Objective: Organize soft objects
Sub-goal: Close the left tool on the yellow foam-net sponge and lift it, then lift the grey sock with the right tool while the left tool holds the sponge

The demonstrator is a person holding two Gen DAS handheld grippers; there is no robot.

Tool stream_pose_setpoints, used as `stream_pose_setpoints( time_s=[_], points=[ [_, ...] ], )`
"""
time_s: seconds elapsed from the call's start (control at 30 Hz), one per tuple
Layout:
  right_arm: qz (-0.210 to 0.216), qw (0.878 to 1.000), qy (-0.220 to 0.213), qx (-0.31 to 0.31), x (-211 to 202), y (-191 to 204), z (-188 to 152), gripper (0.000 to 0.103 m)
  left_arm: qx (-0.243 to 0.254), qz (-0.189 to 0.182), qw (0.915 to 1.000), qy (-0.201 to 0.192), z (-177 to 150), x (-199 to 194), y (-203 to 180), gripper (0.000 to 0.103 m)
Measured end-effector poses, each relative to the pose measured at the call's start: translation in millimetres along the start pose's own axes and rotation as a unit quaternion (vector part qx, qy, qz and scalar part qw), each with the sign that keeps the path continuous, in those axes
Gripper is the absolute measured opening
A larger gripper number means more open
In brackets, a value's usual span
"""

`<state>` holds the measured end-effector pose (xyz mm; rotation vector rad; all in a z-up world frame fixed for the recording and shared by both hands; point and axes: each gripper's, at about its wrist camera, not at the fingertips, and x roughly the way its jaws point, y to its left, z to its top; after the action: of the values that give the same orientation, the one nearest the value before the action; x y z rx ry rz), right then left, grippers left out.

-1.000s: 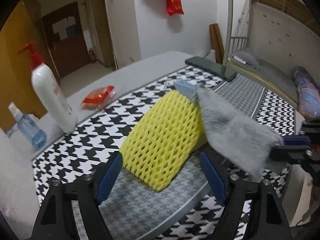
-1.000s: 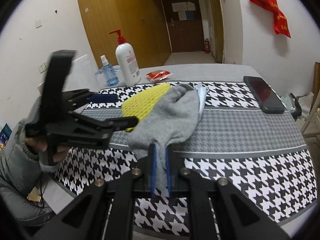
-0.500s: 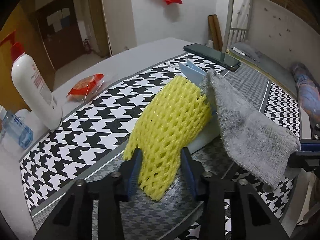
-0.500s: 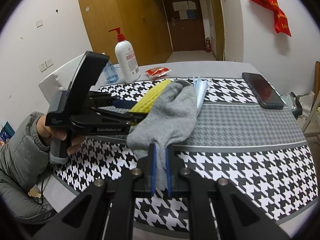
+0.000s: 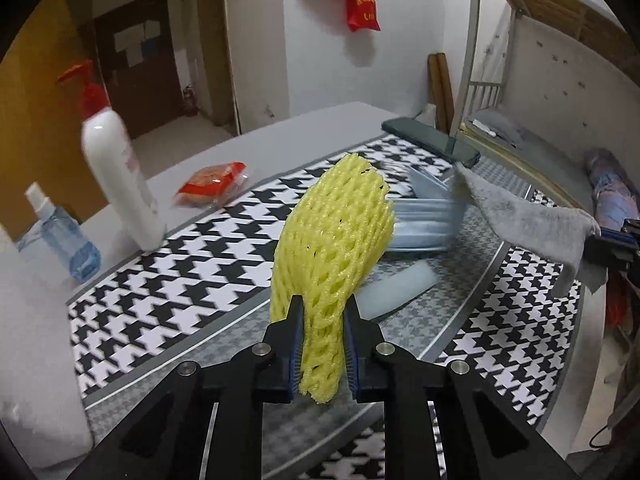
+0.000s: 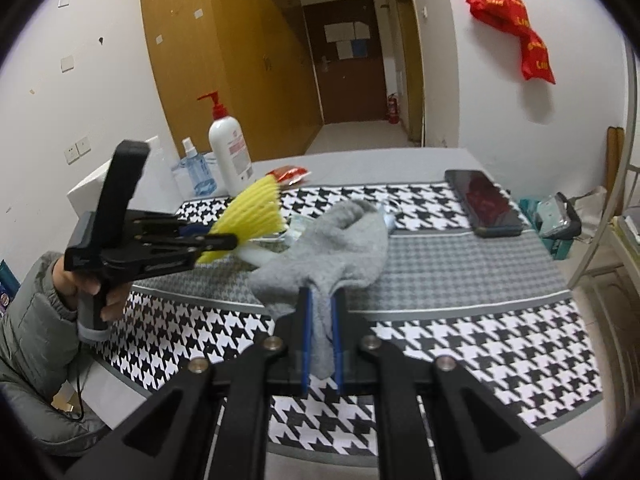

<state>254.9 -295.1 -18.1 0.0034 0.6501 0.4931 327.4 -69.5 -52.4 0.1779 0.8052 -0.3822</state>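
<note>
My left gripper [image 5: 322,316] is shut on a yellow foam net sleeve [image 5: 336,236] and holds it lifted above the houndstooth cloth; it also shows in the right wrist view [image 6: 256,210]. My right gripper [image 6: 320,300] is shut on a grey sock [image 6: 340,248], which hangs toward the table; the sock also shows at the right of the left wrist view [image 5: 532,224]. A blue face mask [image 5: 424,220] and a white foam pad [image 5: 396,290] lie on the cloth under where the sleeve was.
A white pump bottle [image 5: 116,168], a blue spray bottle [image 5: 64,236] and a red snack packet [image 5: 212,184] stand at the far left. A black phone [image 6: 484,204] lies at the back right. A white box [image 5: 36,360] sits near left.
My left gripper closed on the yellow foam sleeve and lifted it off the pile, uncovering the mask and white pad. My right gripper pulled the grey sock slightly back and to the right.
</note>
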Motion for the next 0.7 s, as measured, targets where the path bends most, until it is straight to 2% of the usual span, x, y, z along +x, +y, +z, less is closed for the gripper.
stream_pose_setpoints(
  time_s=[0.23,0.53,0.7],
  points=[
    [0.011,1.0,-0.007,-0.007,-10,8,-1,0.012,-0.019,0.01,0.9993,-0.03,-8,-36,7,0.019],
    [0.039,0.998,0.053,-0.007,16,20,-33,0.012,-0.05,0.009,0.9985,-0.019,-39,-52,18,0.02],
    [0.042,0.998,0.055,-0.008,17,25,-37,0.015,-0.055,0.014,0.9983,-0.012,-55,-52,23,0.021]
  ],
)
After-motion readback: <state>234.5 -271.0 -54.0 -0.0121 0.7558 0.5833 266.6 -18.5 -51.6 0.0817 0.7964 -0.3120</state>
